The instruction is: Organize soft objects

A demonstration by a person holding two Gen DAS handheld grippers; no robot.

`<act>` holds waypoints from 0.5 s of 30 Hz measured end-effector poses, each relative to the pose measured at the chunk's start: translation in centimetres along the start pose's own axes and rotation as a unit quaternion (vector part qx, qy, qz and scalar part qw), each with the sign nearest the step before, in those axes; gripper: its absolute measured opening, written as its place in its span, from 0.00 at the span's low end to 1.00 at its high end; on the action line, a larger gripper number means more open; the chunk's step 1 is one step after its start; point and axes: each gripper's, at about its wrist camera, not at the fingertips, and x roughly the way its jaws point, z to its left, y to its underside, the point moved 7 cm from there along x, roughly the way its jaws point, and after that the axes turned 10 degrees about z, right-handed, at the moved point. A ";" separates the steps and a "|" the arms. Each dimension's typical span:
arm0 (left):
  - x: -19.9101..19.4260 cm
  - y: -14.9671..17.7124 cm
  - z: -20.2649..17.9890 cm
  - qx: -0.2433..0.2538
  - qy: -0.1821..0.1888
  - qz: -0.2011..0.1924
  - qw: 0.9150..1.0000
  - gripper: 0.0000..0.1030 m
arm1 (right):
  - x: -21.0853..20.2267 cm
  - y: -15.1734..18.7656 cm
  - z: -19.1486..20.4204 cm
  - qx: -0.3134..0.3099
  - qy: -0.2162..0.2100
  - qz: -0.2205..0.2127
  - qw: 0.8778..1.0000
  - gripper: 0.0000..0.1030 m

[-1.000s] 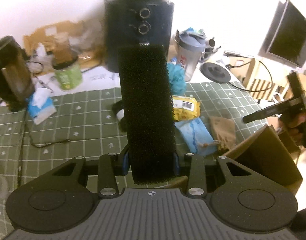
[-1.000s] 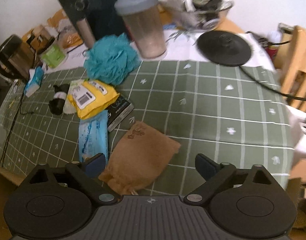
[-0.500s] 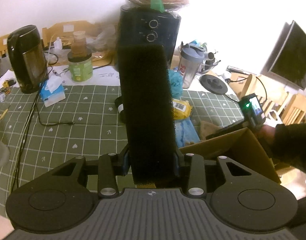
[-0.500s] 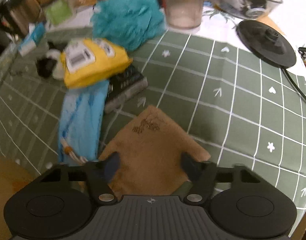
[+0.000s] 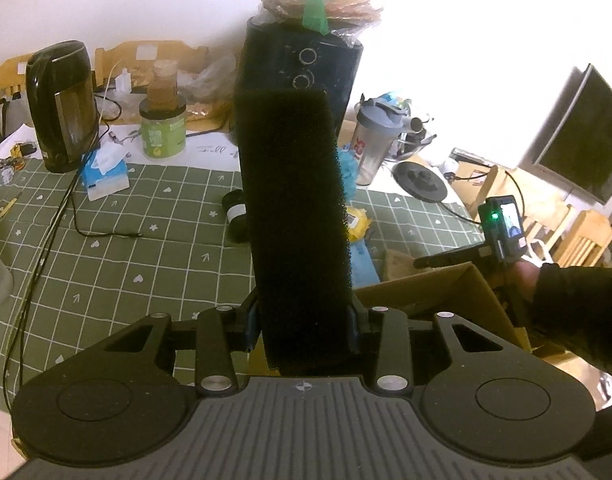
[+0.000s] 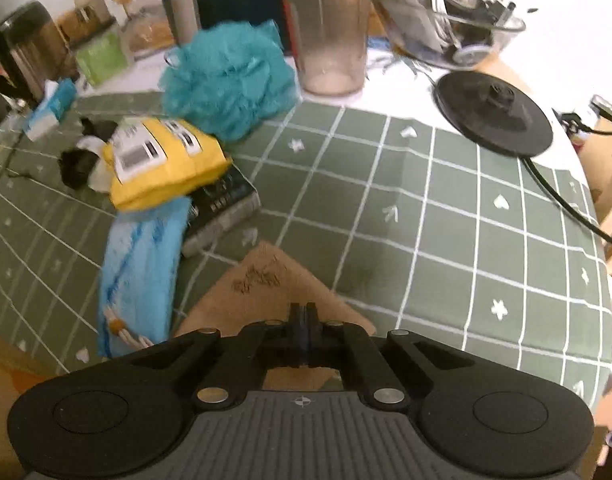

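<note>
My left gripper [image 5: 303, 320] is shut on a tall black foam block [image 5: 293, 208], which stands upright between the fingers above a cardboard box [image 5: 446, 284]. In the right wrist view my right gripper [image 6: 301, 312] is shut, its fingertips pinched together on the cloth of a brown pouch [image 6: 265, 284] that lies on the green checked tablecloth [image 6: 426, 220]. A blue cloth bag [image 6: 141, 256], a yellow soft pack [image 6: 161, 160] and a teal bath pouf [image 6: 229, 76] lie to the pouch's left and behind it.
A black packet [image 6: 221, 204] sits under the yellow pack. A shaker bottle [image 6: 330, 32] and a kettle base [image 6: 494, 116] stand at the back. A kettle [image 5: 61, 104], a tissue pack [image 5: 105, 172], a green jar [image 5: 163, 132] and a black appliance [image 5: 306, 68] stand further left.
My right gripper came down onto the brown pouch and its jaws went from wide open to shut on it. The left gripper drew back from the table, still holding the foam block.
</note>
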 end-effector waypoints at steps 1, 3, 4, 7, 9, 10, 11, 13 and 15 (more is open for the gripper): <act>-0.1 0.0 -0.1 0.000 0.000 -0.001 1.000 0.38 | 0.0 -0.2 -0.1 -0.002 0.002 -0.004 1.000 0.12; -0.2 0.1 -0.3 0.001 0.001 -0.001 1.000 0.37 | 0.4 -0.3 -0.3 -0.009 0.004 0.000 1.000 0.52; -0.3 0.2 -0.3 0.001 0.001 -0.001 1.000 0.38 | 0.6 -0.4 -0.3 -0.013 0.006 -0.001 1.000 0.70; -0.5 0.3 -0.6 0.003 -0.002 -0.001 1.000 0.38 | 1.4 -0.6 -0.2 -0.025 0.014 -0.007 1.000 0.73; -0.7 0.4 -0.7 0.003 -0.004 -0.001 1.000 0.38 | 2.2 -0.7 -0.3 -0.024 0.018 0.003 1.000 0.72; -0.9 0.5 -0.7 0.003 -0.004 -0.001 1.000 0.38 | 2.5 -0.7 -0.3 -0.023 0.017 0.005 1.000 0.70; -1.0 0.6 -0.8 0.004 -0.005 -0.002 1.000 0.38 | 2.8 -0.6 -0.4 -0.022 0.016 0.008 1.000 0.66; -1.2 0.7 -0.9 0.004 -0.007 -0.003 1.000 0.38 | 2.9 -0.5 -0.5 -0.021 0.026 0.007 0.999 0.45; -1.4 0.9 -1.1 0.003 -0.007 -0.004 1.000 0.38 | 2.7 -0.5 -0.6 -0.023 0.036 0.006 0.999 0.07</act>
